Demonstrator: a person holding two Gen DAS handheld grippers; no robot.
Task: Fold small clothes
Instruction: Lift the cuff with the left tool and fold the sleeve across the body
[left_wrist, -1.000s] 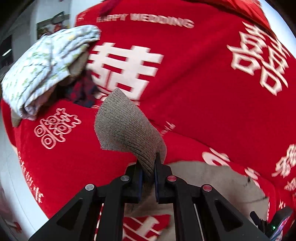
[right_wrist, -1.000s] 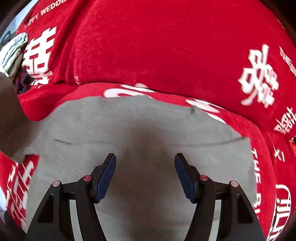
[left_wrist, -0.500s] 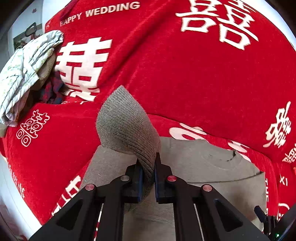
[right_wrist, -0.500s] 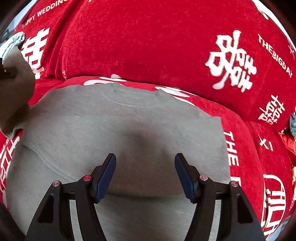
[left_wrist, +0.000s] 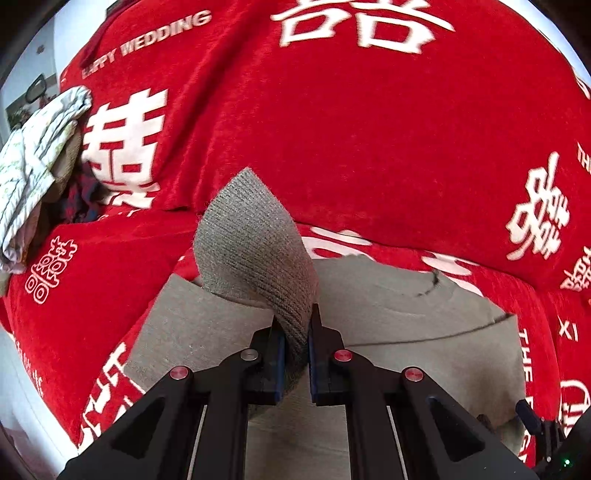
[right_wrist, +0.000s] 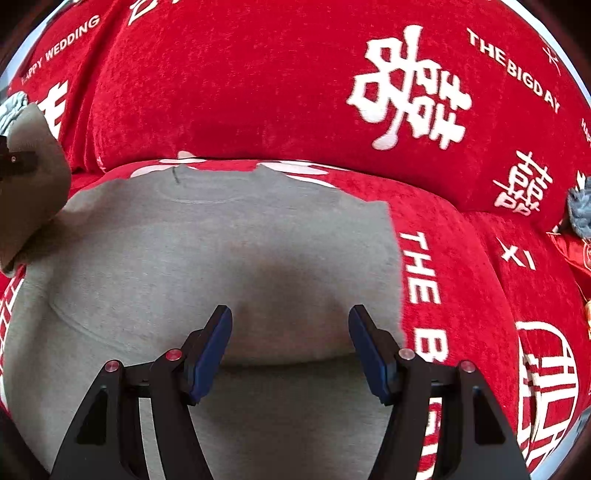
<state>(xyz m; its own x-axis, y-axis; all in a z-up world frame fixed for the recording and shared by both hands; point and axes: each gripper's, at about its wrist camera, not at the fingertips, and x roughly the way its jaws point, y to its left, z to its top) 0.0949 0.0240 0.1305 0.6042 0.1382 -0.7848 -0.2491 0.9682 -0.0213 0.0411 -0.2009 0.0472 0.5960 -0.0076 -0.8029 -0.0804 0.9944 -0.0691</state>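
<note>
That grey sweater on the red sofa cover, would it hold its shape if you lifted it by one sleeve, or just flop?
Probably flop: the ribbed cuff pinched in the left gripper already bends and curls over. The grey sweater lies limp, following the red cover, so it likely drapes and drags. It looks light and unlikely to slip from the pads.

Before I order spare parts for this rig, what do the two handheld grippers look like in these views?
Both match: the left gripper and right gripper have matte black angular linkage arms with triangular cut-outs, joined by round pivot pins, some silver, some red. Each finger carries a flat dark blue pad on its inner face. No cables, markings, sleeves or hands show on either.
</note>
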